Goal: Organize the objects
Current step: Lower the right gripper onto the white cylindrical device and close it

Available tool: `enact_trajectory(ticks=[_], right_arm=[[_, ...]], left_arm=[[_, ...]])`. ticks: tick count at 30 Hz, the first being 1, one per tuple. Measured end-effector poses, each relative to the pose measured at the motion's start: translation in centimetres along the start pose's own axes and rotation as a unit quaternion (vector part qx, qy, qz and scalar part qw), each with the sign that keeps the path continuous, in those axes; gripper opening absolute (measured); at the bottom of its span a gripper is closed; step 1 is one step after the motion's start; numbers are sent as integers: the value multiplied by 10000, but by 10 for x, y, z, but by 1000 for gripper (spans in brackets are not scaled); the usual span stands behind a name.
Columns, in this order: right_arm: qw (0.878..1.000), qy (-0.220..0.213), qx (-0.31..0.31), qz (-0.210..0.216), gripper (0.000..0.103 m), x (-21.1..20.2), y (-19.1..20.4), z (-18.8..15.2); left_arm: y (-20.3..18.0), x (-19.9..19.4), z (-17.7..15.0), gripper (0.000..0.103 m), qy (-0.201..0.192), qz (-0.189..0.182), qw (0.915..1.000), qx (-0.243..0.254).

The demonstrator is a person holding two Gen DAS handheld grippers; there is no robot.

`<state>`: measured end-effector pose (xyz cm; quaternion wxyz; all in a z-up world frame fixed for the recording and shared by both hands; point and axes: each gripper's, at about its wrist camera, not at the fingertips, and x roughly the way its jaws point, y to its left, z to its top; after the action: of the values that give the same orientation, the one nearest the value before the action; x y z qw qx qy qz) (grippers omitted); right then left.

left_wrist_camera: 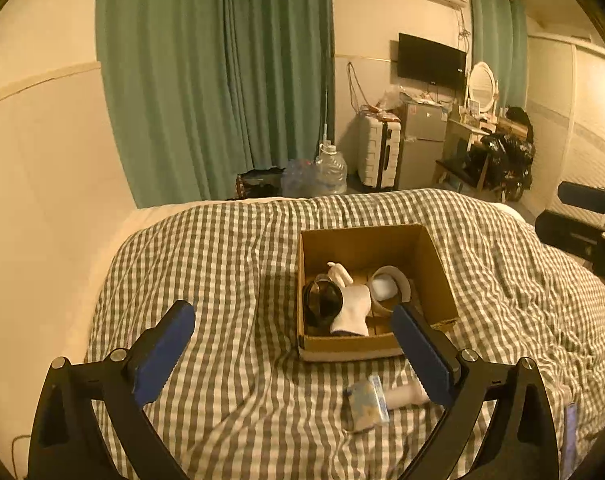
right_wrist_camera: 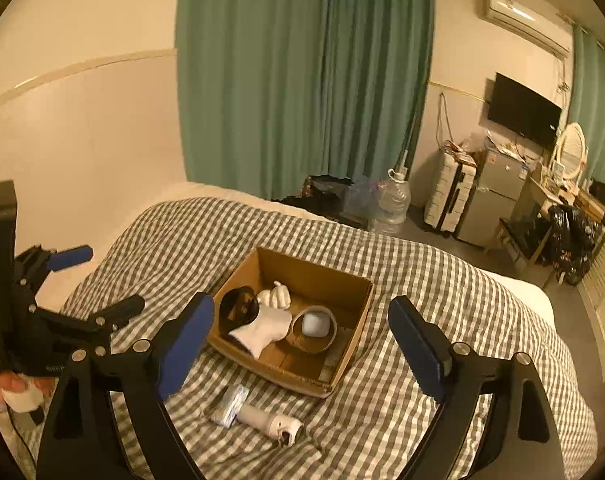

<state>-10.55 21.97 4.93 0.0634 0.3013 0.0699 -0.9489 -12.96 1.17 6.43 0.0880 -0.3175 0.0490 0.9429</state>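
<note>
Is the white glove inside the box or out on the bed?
Inside. The white glove lies in the open cardboard box, beside the tape roll.

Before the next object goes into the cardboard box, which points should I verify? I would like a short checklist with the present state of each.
1. Left gripper empty, fingers apart: ok.
2. Right gripper empty, fingers apart: ok.
3. Cardboard box open at the top, reachable: ok.
4. Free floor in the box beside the tape roll, white glove and dark round object: ok, near corner bare.
5. All objects put away: not ok; a small packet and a white handheld device lie on the checked blanket in front of the box.
6. Packet and device touching or apart: cannot tell.
</note>
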Motion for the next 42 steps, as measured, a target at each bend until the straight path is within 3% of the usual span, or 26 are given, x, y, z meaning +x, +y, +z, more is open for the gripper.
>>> enact_trajectory(ticks=[9, 18, 25, 31, 36, 42], right_arm=[[9994, 131, -317, 106, 91, 2, 3, -28], [9956, 217, -909, 34, 91, 34, 18, -84], [9852, 1107, -1226, 447, 91, 107, 38, -137], [9740, 1861, -1184, 511, 91, 166, 35, -169], [9659, 2129, -1378, 524, 91, 184, 37, -171], [9446, 2748, -1566, 872, 85, 210, 41, -180]], left_arm=[[1, -5, -27, 102, 49, 370, 9991, -185], [-11, 43, -59, 103, 433, 542, 9973, -259], [-22, 92, -95, 103, 925, 580, 9940, -28], [-13, 120, -116, 103, 1256, 551, 9903, -197], [-10, 129, -124, 103, 1453, 573, 9874, -253], [-9, 134, -128, 103, 1518, 624, 9861, -249]])
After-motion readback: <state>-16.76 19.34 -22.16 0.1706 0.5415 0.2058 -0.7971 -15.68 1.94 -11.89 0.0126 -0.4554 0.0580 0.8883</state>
